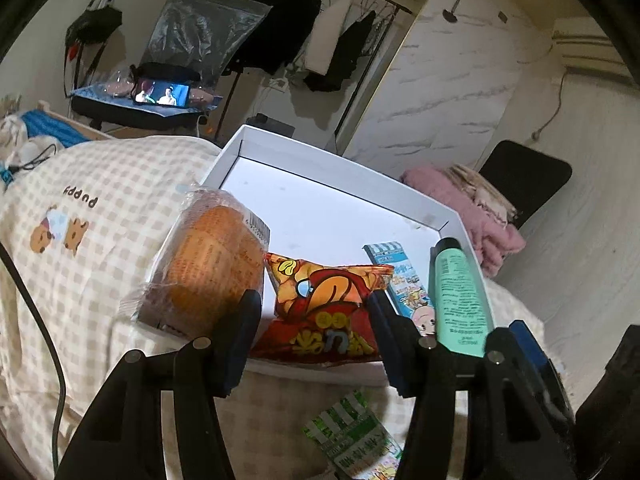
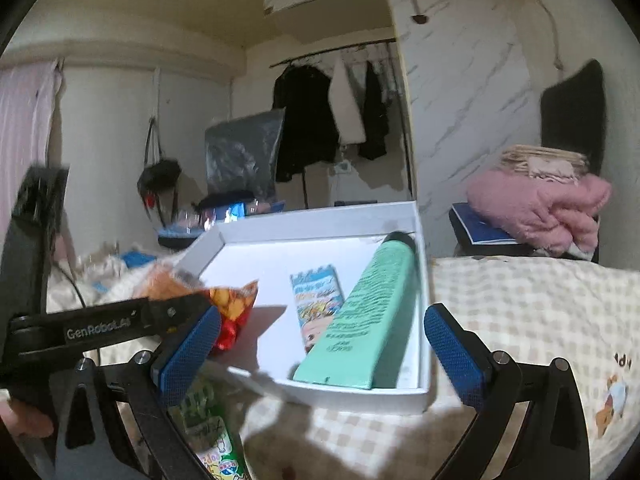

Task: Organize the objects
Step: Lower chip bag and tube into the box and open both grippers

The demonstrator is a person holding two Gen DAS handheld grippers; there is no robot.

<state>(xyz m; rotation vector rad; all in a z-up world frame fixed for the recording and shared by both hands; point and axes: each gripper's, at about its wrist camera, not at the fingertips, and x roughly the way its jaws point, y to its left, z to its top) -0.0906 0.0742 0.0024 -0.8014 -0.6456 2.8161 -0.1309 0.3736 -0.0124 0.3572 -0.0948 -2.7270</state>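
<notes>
A white box lies on the checked bedspread. In it lie a red and orange snack bag, a small blue carton and a mint-green tube. A wrapped brown cake rests on the box's left rim. My left gripper is open, its fingers on either side of the snack bag's near end. My right gripper is open and empty in front of the box, near the green tube and the carton. A green packet lies on the bed outside the box; it also shows in the right wrist view.
The bed's checked cover surrounds the box. A pink blanket lies on a black chair to the right. A phone plays on a side table at the back. Clothes hang on a rail. A black cable runs along the left.
</notes>
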